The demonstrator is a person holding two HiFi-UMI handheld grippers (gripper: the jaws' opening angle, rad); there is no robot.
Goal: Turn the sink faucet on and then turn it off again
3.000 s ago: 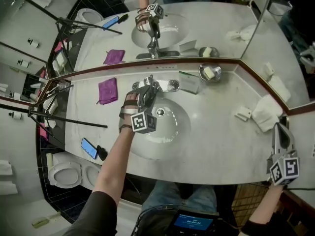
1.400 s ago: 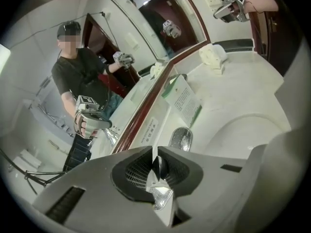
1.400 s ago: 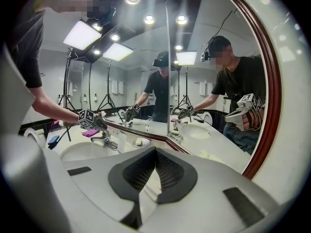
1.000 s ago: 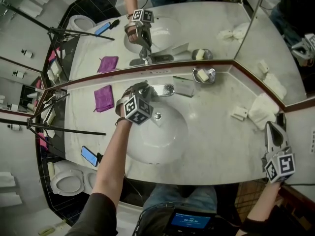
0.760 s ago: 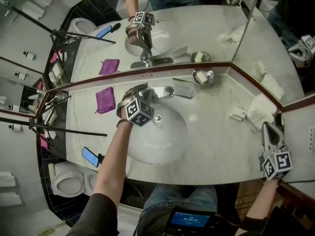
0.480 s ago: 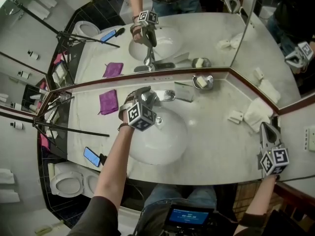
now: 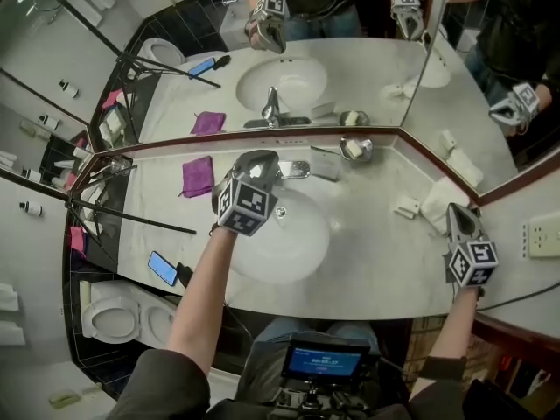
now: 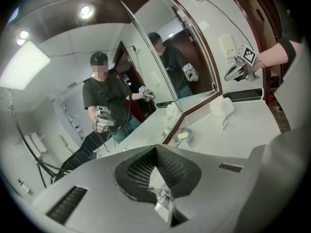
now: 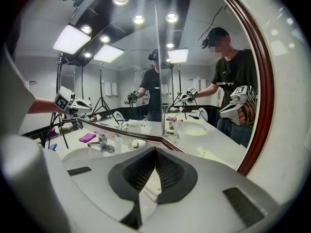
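Note:
The chrome faucet (image 7: 294, 170) stands at the back of the white sink basin (image 7: 302, 243); no water shows. My left gripper (image 7: 255, 166) hangs above the faucet's left end, raised off it. Its jaws have just been closing and now stand shut with nothing between them (image 8: 156, 150). A bit of chrome (image 8: 163, 198) shows below them. My right gripper (image 7: 458, 220) rests far right over the counter, shut and empty (image 9: 155, 155). In the right gripper view the faucet (image 9: 102, 142) lies far left, with the left gripper (image 9: 73, 104) above it.
A purple cloth (image 7: 198, 175) lies left of the sink. A soap dish (image 7: 353, 149) and a small card (image 7: 325, 164) sit right of the faucet. Folded white towels (image 7: 437, 201) lie by the right gripper. A phone (image 7: 163, 268) and tripod legs (image 7: 131, 217) are left; mirrors line the back.
My left gripper has risen from the faucet handle toward the camera and let go of it. The right gripper has stayed about where it was.

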